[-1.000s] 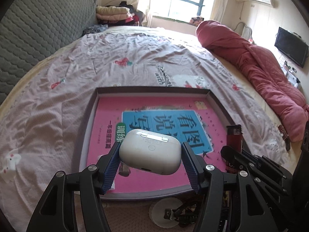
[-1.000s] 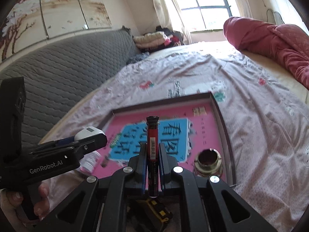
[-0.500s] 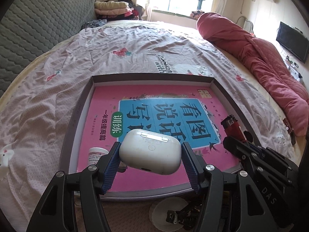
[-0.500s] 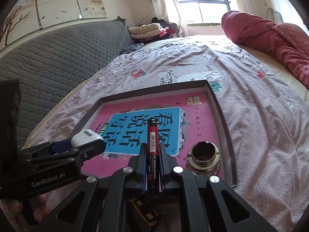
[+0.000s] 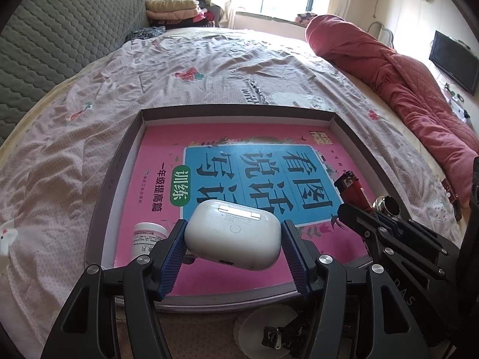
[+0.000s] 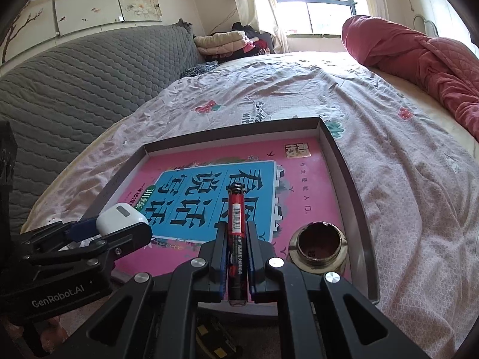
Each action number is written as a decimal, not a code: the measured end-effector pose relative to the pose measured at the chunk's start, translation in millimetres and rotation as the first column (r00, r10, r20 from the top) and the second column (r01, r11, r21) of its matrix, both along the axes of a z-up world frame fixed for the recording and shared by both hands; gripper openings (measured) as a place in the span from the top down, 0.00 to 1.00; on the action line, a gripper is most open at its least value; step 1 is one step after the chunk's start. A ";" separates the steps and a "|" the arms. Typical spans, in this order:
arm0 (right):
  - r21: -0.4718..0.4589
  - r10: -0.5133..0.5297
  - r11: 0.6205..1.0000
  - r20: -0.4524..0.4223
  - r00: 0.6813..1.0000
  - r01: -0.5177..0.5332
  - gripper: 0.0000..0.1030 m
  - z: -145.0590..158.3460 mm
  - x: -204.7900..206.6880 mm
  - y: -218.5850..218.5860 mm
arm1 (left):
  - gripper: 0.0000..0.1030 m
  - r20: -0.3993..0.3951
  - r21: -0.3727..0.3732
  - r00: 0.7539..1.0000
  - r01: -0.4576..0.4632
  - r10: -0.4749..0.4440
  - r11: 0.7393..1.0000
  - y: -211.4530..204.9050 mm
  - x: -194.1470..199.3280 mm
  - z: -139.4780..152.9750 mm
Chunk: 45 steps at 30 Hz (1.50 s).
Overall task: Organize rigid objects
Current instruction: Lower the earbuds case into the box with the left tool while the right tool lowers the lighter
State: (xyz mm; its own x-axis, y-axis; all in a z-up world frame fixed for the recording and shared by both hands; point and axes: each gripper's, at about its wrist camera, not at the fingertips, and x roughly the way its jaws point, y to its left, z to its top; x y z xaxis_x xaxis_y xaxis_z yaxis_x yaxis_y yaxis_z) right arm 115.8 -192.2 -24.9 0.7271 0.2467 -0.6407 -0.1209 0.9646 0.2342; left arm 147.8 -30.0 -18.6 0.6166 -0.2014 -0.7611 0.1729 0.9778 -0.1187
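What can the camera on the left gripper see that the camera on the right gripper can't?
Only the left wrist view shows the small white bottle lying in the box, and the black TV on the wall.

Only the right wrist view shows the flower painting above the grey headboard, and the whole brass ring with its dark hollow.

Both show the box holding the pink book, the left gripper shut on the white earbud case, and the right gripper shut on the red lighter.

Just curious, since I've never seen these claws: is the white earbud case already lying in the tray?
No, the earbud case sits clamped in the left claw, above the tray.
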 end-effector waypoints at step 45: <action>-0.113 0.016 0.994 0.019 1.000 -0.014 0.89 1.3 -10.8 4.8 | 0.38 -0.033 0.016 0.999 -0.019 0.020 1.000 2.4 4.8 -18.3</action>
State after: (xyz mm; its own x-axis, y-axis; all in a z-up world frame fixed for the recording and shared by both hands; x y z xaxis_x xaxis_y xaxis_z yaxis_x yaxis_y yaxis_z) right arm 105.1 -187.4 -23.6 0.7366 0.1848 -0.6506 -0.1393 0.9828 0.1214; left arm 152.6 -27.6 -36.9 0.5944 -0.1774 -0.7843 0.1498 0.9827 -0.1088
